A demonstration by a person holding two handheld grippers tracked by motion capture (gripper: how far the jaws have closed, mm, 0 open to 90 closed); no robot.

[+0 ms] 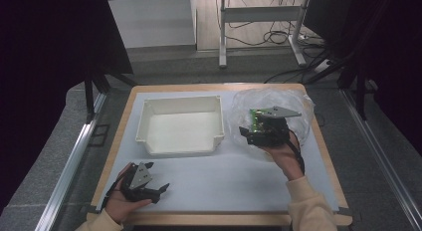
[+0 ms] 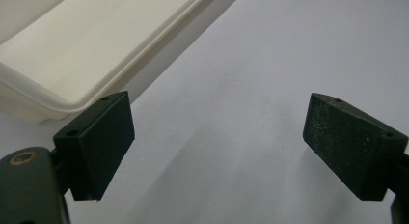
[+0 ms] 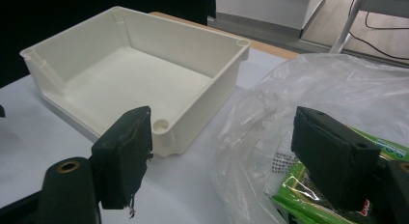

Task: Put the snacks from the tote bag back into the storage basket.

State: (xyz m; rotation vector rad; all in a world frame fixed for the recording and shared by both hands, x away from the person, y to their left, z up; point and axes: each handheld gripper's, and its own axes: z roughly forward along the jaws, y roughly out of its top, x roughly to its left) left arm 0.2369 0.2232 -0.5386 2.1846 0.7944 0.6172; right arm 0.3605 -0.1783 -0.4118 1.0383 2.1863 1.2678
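High view: right gripper (image 1: 249, 133) at clear bag (image 1: 293, 104), white bin (image 1: 181, 125) empty. Left gripper (image 2: 219, 137) view: jaws wide, idle nr bin. Right gripper view: jaws wide, green packet (image 3: 289, 195) in bag; likely pick-up step, next needs closing on packet.

lab | dark curtains (image 1: 54, 37) | desk frame (image 1: 259, 22) | floor cables (image 1: 278, 39)

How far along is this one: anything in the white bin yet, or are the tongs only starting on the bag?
Nothing looks done: the white bin is empty. In hand: the right tongs are open at the clear plastic bag, with the green packet inside it ungripped. The left tongs rest open over bare table. Left, presumably: getting the packet out and into the bin.
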